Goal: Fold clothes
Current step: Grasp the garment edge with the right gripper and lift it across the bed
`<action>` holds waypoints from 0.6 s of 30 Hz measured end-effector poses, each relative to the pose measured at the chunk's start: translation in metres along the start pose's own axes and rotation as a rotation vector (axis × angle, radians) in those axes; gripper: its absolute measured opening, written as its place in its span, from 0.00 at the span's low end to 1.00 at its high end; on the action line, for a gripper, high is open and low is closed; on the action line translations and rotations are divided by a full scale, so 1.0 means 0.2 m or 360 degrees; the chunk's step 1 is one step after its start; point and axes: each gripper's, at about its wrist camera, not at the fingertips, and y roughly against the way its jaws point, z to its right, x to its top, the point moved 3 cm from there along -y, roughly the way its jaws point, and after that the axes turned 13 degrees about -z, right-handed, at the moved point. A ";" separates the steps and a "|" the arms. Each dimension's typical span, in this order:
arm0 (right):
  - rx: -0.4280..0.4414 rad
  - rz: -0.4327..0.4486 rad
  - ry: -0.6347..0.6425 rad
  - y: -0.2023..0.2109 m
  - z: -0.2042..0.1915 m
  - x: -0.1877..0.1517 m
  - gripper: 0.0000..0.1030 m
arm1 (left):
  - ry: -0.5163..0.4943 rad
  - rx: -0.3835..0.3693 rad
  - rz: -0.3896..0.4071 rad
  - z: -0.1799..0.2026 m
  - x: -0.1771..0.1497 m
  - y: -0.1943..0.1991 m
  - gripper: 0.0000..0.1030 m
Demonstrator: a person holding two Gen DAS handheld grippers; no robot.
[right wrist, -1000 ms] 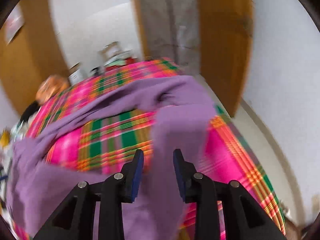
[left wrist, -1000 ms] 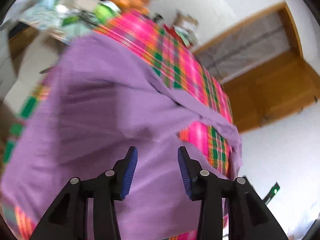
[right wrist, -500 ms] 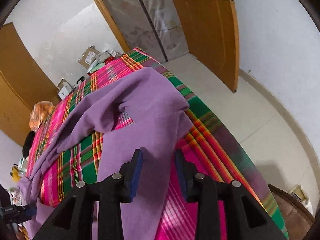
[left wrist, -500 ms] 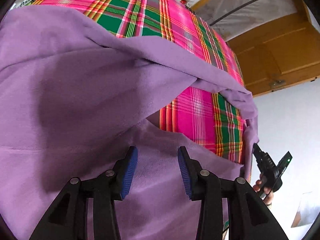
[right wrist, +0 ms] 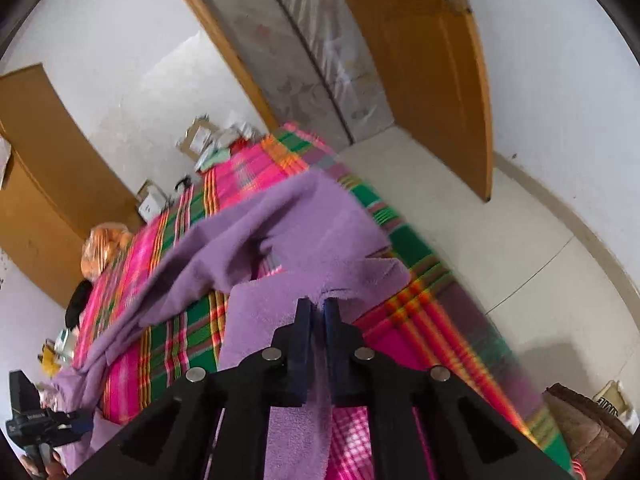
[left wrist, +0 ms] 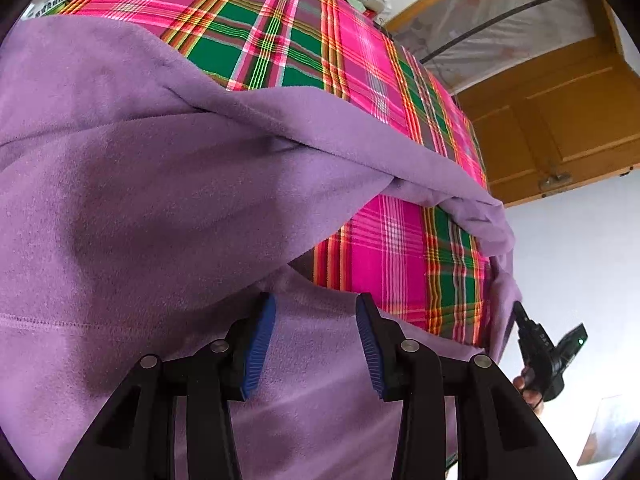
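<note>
Purple fleece garment (left wrist: pixel 168 208) lies spread over the pink-and-green plaid cloth (left wrist: pixel 288 32) on the bed, one long part stretched across to the far edge (looks like a sleeve). Left gripper (left wrist: pixel 316 340) hangs over the fleece, jaws apart, nothing pinched between them. Right gripper (right wrist: pixel 319 316) is pressed together on a fold of the fleece near the bed's edge.

The left gripper (left wrist: pixel 316 340) points steeply down, jaws parted and gripping nothing. The right gripper (right wrist: pixel 318 312) has its jaws clamped together.
</note>
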 end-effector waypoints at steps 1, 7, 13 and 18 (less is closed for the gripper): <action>-0.0011 0.0024 -0.0010 0.03 0.01 0.00 0.07 | 0.0003 -0.0005 0.0004 0.00 0.00 0.00 0.42; -0.0112 0.0126 -0.0075 0.17 0.13 -0.02 0.06 | 0.0017 -0.0012 0.0017 0.00 -0.01 0.00 0.42; -0.0201 0.0185 -0.0169 0.28 0.28 -0.06 0.06 | 0.0032 -0.0027 0.0018 -0.01 -0.03 0.00 0.42; -0.0287 0.0196 -0.0258 0.33 0.38 -0.14 0.06 | 0.0045 -0.0047 0.0024 -0.02 -0.03 0.00 0.42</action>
